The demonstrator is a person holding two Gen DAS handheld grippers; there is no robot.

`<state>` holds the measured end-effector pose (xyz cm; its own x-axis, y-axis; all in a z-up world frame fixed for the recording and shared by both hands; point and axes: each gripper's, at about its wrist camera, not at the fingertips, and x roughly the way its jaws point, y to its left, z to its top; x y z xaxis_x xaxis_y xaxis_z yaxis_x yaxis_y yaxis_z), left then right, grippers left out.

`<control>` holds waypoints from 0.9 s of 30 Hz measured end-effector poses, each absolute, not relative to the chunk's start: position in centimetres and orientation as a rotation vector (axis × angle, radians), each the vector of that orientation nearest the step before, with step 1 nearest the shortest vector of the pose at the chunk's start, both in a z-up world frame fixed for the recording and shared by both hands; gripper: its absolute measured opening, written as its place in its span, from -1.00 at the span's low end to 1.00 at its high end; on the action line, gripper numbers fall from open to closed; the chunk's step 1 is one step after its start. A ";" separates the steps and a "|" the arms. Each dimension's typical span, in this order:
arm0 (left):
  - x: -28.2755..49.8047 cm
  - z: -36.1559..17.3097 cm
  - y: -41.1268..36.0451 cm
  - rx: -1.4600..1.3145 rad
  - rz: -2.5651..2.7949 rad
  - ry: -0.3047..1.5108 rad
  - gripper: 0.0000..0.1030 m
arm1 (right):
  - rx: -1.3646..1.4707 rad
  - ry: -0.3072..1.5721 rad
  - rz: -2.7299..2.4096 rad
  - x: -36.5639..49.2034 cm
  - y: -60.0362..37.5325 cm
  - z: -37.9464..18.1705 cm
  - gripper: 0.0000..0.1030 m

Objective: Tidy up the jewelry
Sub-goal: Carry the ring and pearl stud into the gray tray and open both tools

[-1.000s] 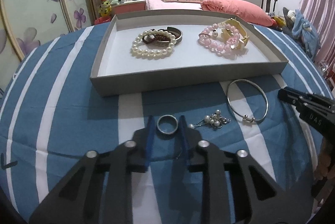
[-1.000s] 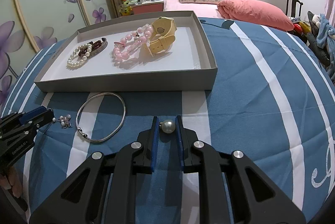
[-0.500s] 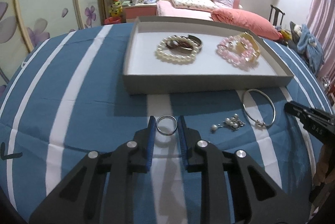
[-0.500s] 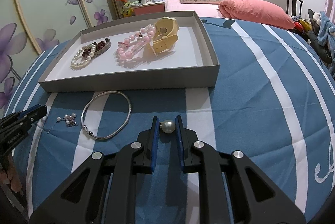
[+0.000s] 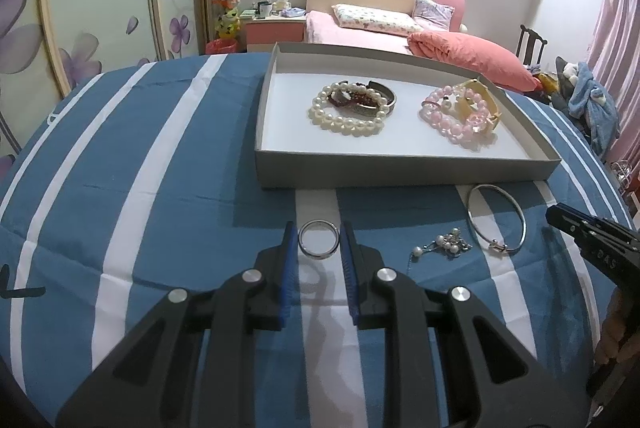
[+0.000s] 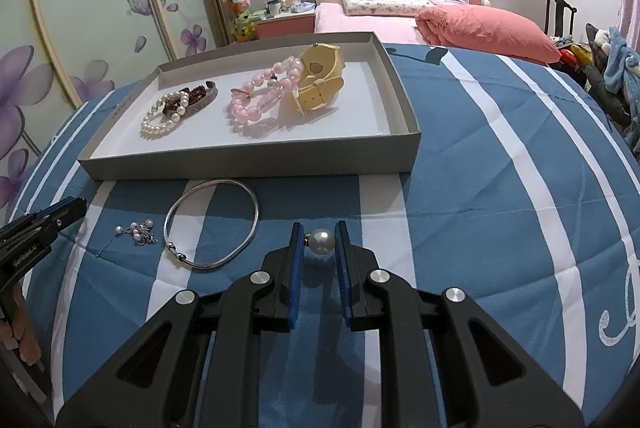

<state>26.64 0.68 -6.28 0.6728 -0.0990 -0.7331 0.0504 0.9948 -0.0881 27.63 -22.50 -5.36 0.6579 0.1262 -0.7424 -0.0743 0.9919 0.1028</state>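
When I look through the left wrist camera, my left gripper (image 5: pixel 319 242) is closed on a silver ring (image 5: pixel 319 244), both blue pads touching its sides, above the blue striped cloth (image 5: pixel 160 212). To the right lie a small pearl earring (image 5: pixel 448 247) and a thin silver bangle (image 5: pixel 496 222) in front of the grey tray (image 5: pixel 400 172). This view shows the ring, which the other does not.

Through the right wrist camera, my right gripper (image 6: pixel 318 242) is nearly shut and pinches a pearl piece (image 6: pixel 322 241). The left gripper's tip appears at the left edge. The pearl bracelet (image 6: pixel 162 118), pink bead bracelet (image 6: pixel 256 100) and yellow watch (image 6: pixel 320 80) lie inside the tray.
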 end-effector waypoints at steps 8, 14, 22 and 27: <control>25.4 -5.0 -0.3 -0.057 -0.126 0.781 -0.57 | 0.066 0.820 0.143 26.9 -22.0 -4.8 -0.68; 24.9 -3.5 -0.9 -0.049 -0.137 0.712 -0.57 | 0.064 0.747 0.160 26.4 -21.6 -3.2 -0.68; 24.8 -0.6 -1.9 -0.034 -0.136 0.569 -0.57 | 0.050 0.560 0.200 26.1 -20.2 0.8 -0.68; 25.3 0.9 -2.3 -0.038 -0.131 0.495 -0.57 | 0.051 0.499 0.214 26.9 -19.2 2.1 -0.68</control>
<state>25.34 -2.35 0.90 0.8717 -0.1342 -0.4713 0.1156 0.9909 -0.0683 26.92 -19.21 2.07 0.8562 0.2157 -0.4694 -0.1907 0.9765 0.1008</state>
